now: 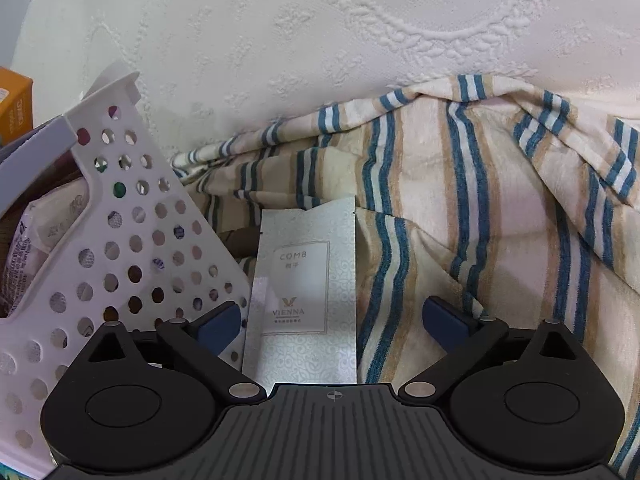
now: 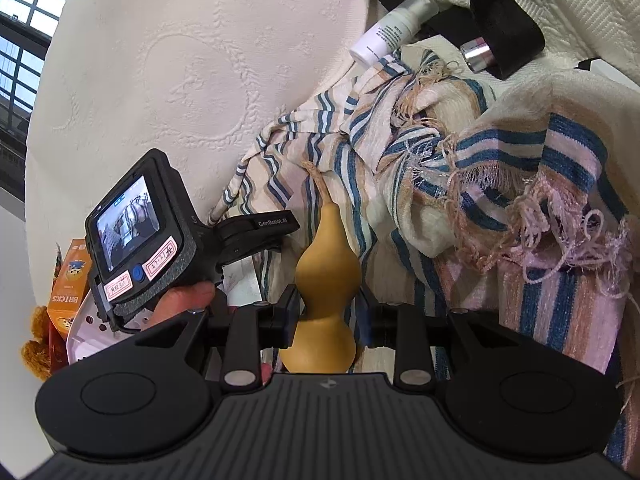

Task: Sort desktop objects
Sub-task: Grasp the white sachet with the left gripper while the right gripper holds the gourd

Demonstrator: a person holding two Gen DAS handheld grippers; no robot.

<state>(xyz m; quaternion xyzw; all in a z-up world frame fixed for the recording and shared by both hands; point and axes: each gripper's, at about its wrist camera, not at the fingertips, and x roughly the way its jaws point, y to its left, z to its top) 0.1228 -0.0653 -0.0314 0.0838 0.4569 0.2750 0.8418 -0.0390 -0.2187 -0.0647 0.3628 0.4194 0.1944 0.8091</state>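
The gourd (image 2: 325, 280) is gripped at its waist by the right tongs (image 2: 330, 322), held above the striped cloth (image 2: 540, 240). The comb packet (image 1: 304, 292) lies between the spread, empty left tongs (image 1: 335, 316), just beside the perforated basket (image 1: 132, 240) and against the cloth. The gourd should probably be carried toward the basket with its stem kept clear of the fringe; the packet is best pinched by its edges.
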